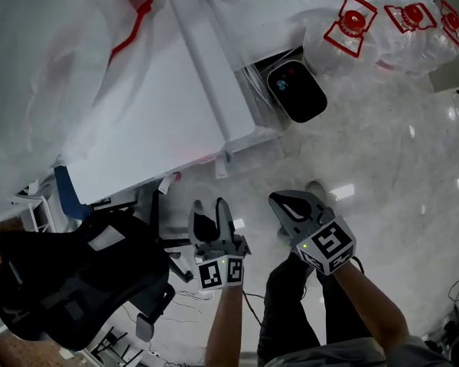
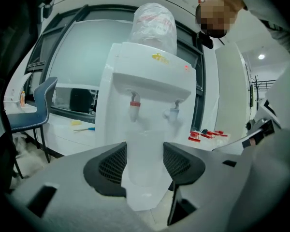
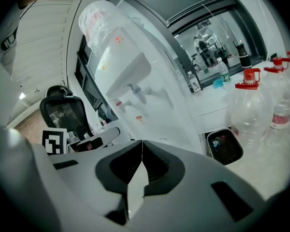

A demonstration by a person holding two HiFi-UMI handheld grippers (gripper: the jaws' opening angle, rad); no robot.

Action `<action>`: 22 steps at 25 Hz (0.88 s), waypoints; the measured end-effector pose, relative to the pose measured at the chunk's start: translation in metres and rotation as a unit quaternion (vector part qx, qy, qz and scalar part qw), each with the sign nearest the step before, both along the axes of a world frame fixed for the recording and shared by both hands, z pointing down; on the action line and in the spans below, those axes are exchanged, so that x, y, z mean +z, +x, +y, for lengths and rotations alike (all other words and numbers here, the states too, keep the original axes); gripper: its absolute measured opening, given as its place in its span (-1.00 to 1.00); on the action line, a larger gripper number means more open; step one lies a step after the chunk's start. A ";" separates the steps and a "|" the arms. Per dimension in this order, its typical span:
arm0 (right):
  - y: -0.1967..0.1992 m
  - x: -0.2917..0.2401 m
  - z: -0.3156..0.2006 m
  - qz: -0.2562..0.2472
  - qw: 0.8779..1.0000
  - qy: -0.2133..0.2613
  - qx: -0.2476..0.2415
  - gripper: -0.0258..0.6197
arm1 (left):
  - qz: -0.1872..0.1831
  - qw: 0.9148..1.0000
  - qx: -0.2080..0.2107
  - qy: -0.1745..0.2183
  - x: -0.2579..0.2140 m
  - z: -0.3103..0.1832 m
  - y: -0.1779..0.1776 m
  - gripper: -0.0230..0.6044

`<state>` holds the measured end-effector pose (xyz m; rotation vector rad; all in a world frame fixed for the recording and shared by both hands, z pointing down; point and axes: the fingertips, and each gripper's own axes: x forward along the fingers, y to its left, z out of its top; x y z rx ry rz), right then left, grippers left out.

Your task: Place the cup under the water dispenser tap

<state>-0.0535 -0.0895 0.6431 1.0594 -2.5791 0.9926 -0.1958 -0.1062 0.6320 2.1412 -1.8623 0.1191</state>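
The left gripper grasps the clear cup, which is in front of the dispenser and short of its taps. The right gripper is clenched and empty. A tighter squeeze could buckle the thin cup. Misjudging its faint rim could knock it against a tap.

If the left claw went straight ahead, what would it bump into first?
Probably the dispenser, just below its taps; the held cup would touch first. Distance is unclear.
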 end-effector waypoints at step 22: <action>-0.015 0.096 -0.010 0.019 0.999 0.044 0.017 -0.89 | -0.073 0.987 -0.020 0.144 0.110 -0.034 -0.033 -0.18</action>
